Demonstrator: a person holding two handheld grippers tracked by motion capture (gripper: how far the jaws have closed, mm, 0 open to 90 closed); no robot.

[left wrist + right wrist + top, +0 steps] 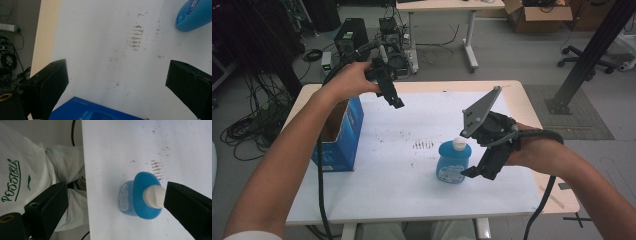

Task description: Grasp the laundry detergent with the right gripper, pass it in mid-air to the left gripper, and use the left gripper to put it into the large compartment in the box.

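At the frame's lower centre, the right claw [473, 172] hovers wide over the bottle [452, 163], needing to descend and close, while the left claw [395, 102] waits wide above the box [343, 135].

blue bottle [452, 164] with white cap [459, 144], blue box [341, 134]
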